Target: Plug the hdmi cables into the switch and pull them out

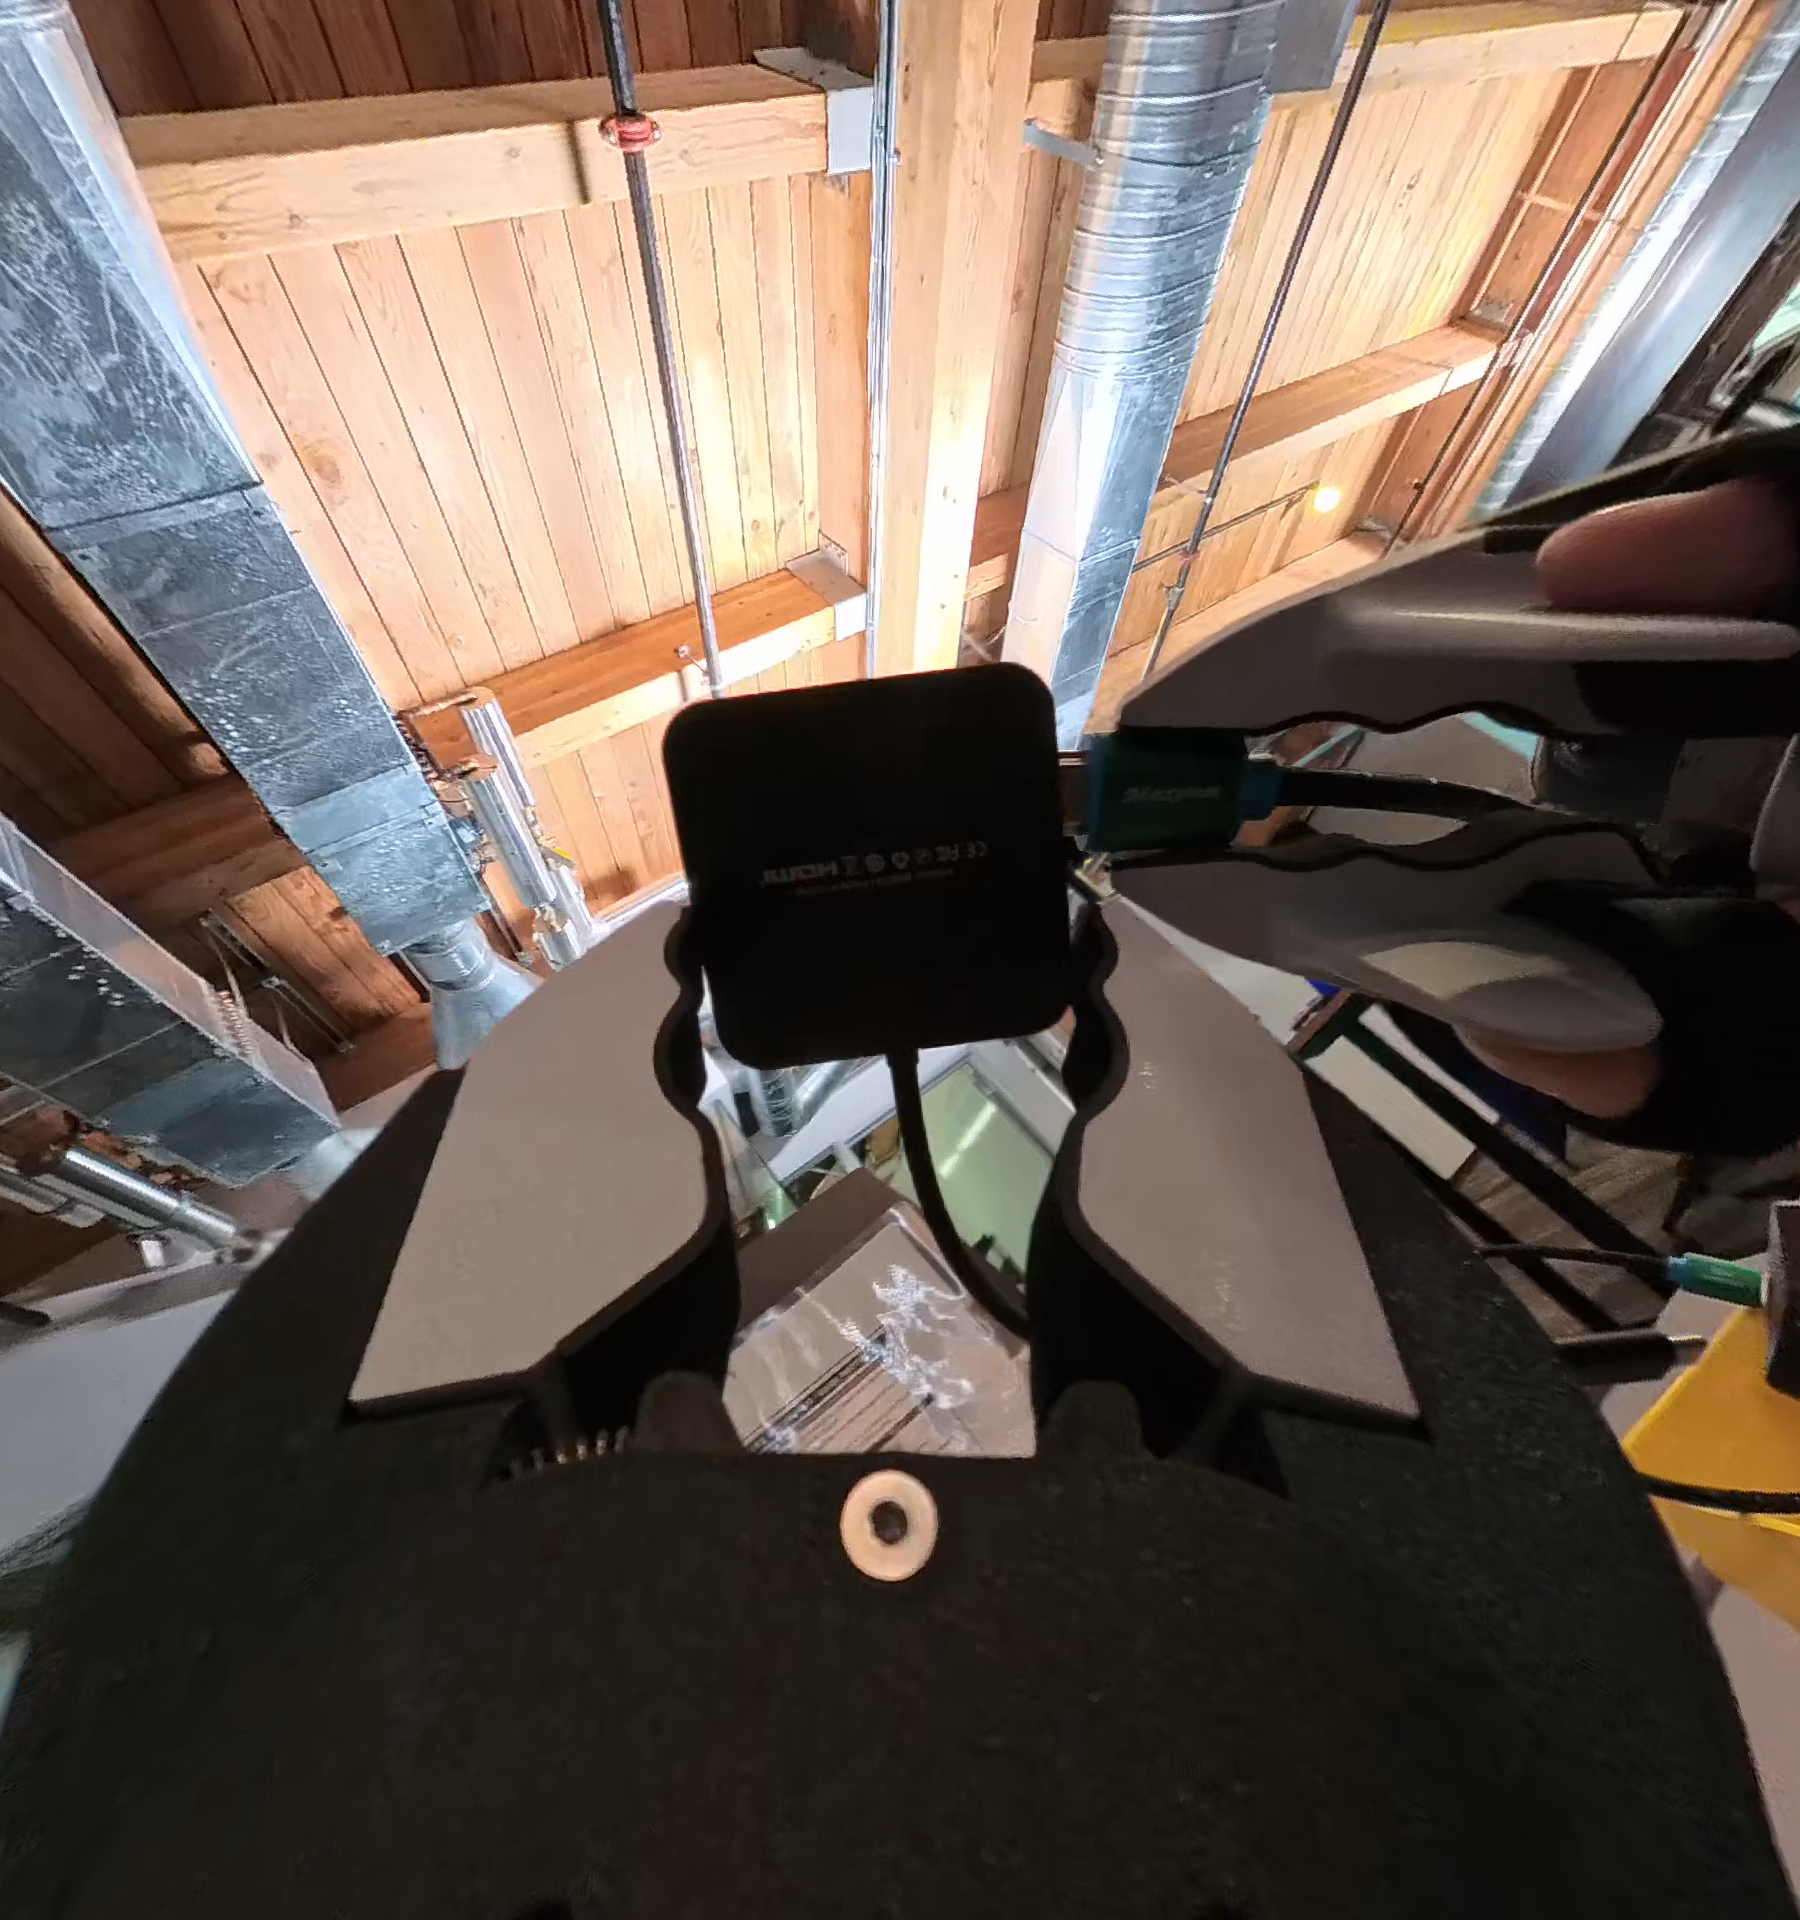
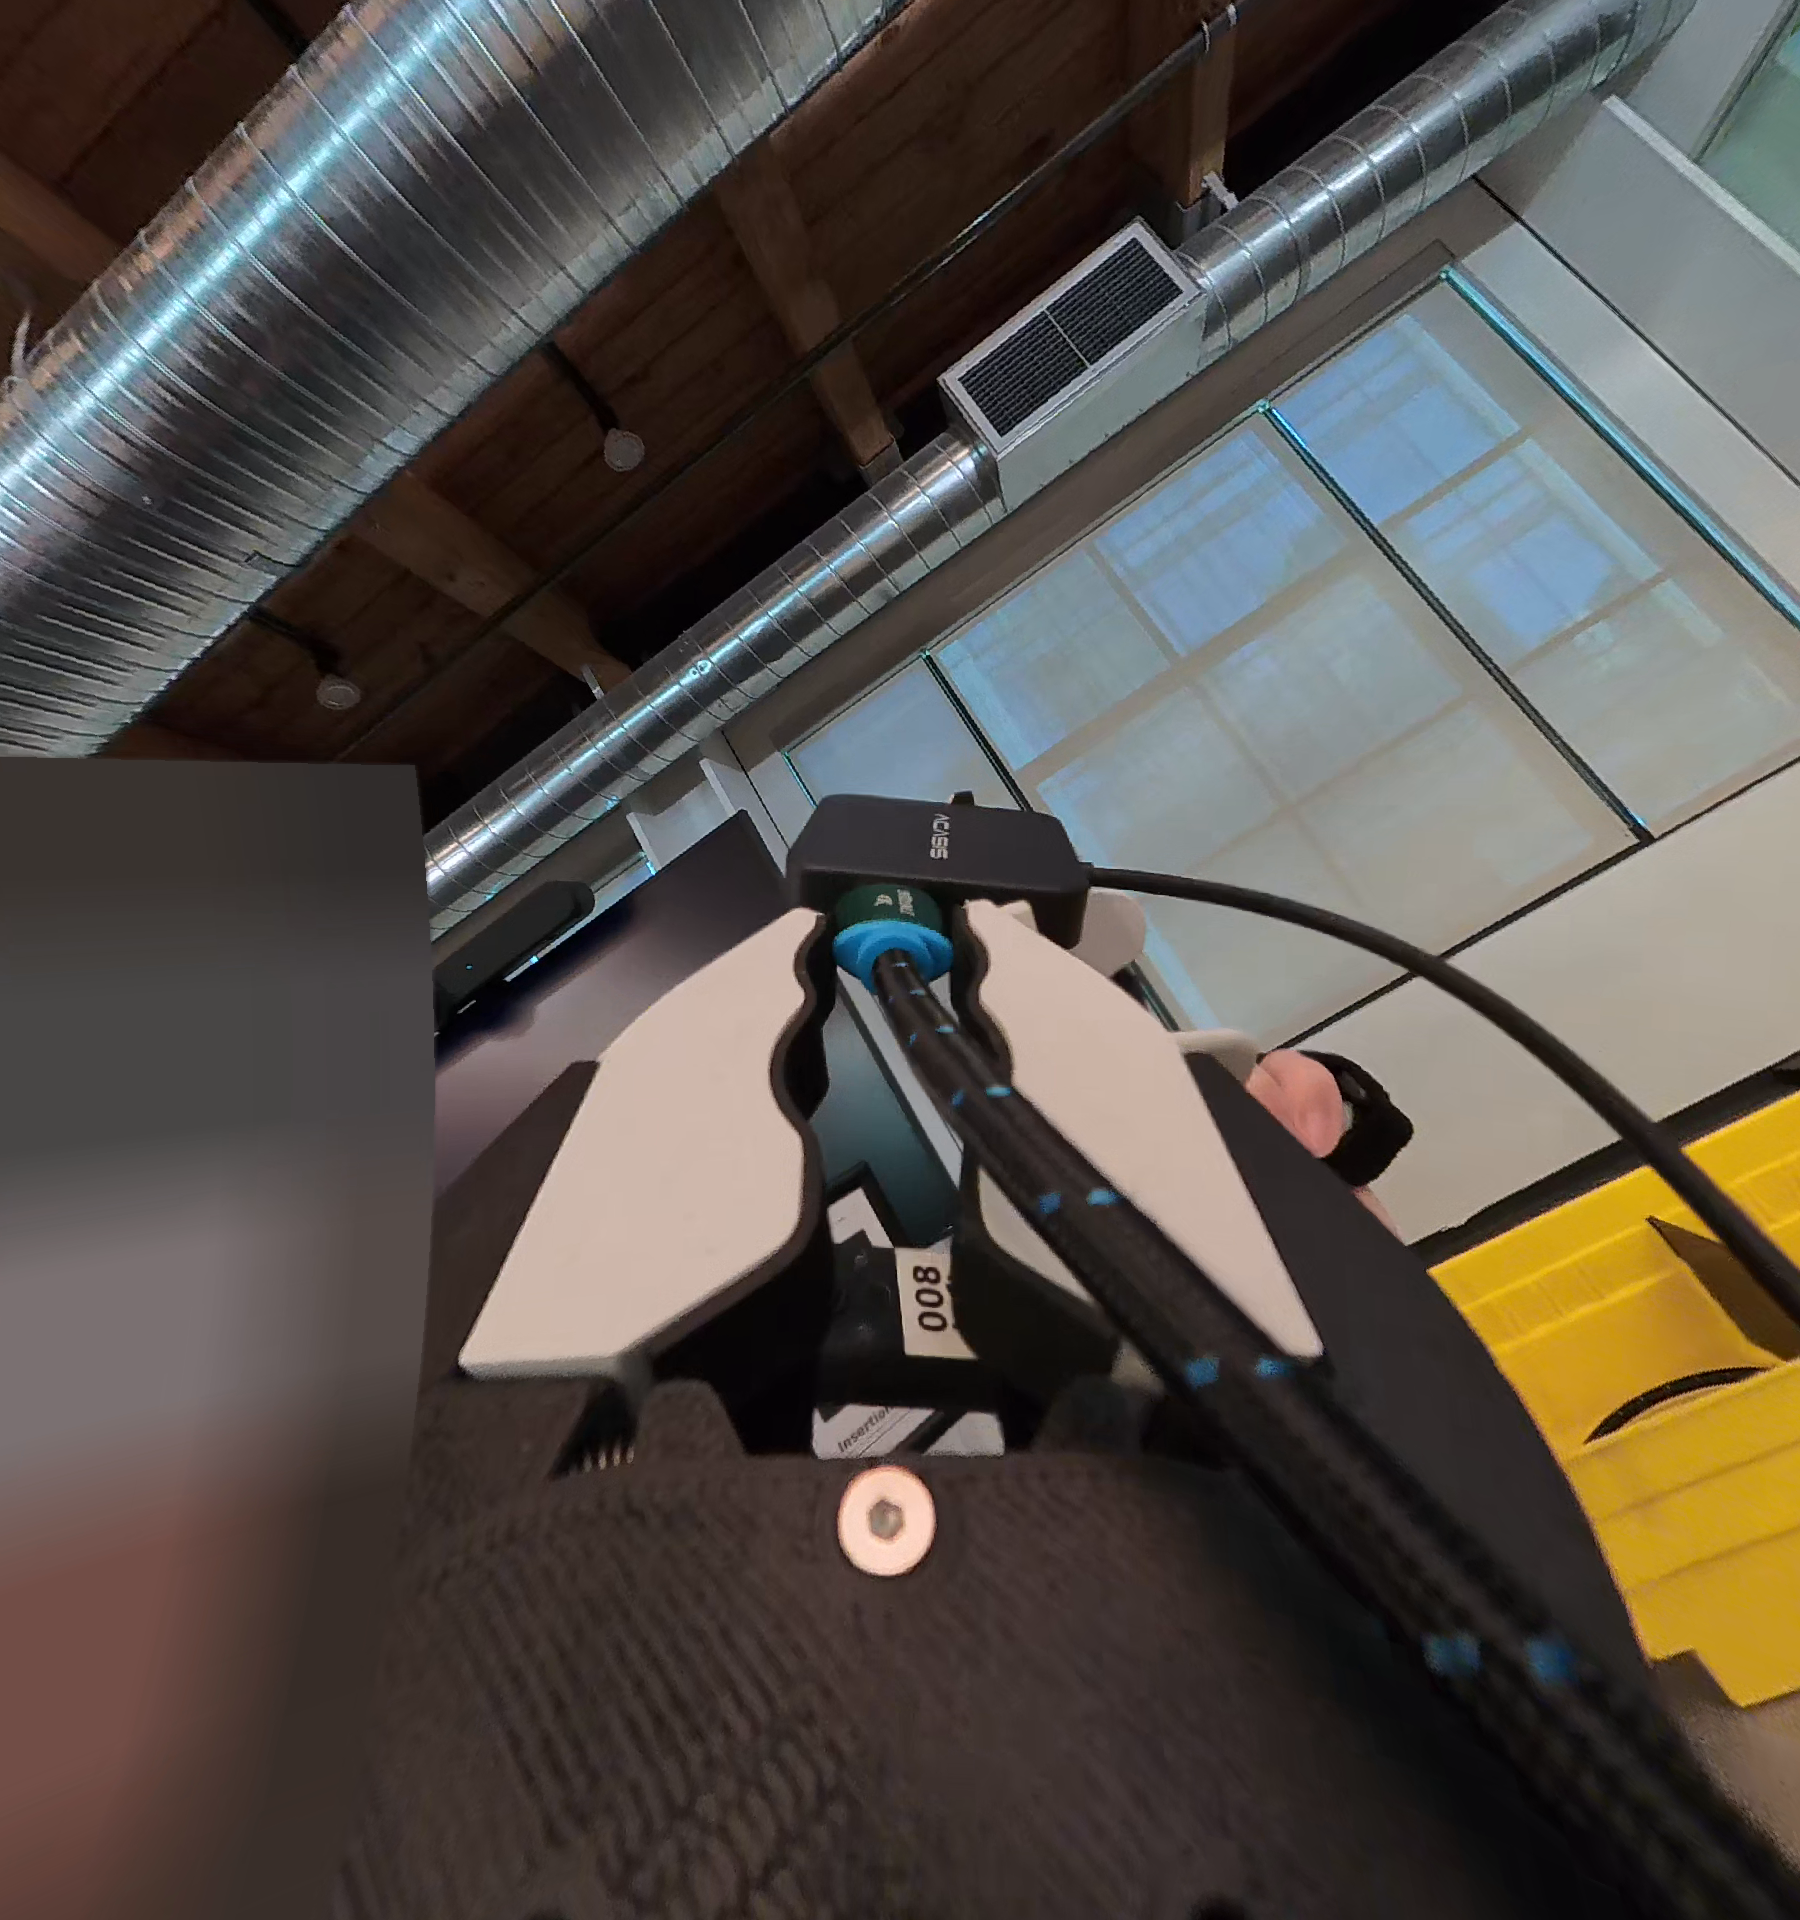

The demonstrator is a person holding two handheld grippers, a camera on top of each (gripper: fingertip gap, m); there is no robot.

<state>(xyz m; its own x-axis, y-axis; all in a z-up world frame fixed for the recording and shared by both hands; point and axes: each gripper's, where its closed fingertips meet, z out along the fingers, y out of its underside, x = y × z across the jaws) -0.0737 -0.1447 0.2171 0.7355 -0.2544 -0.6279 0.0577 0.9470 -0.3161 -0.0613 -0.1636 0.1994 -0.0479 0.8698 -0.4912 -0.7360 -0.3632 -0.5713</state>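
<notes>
Switch up in the air, plug going in sideways

My left gripper (image 1: 880, 971) clamps the black switch (image 1: 865, 862), printed underside facing me; right gripper (image 2: 888, 940) pinches the teal HDMI plug (image 1: 1166, 795), long axis pointing straight into the switch's side.

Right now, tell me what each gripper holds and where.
Left gripper clamps the black switch by its lower side edges. Right gripper pinches the HDMI cable's teal plug at the switch's port.

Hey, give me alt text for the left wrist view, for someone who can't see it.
The left gripper holds a black switch up toward a wooden ceiling with metal ducts. From the right, the right gripper grips a teal HDMI plug at the switch's side port; how far in it sits is unclear.
</notes>
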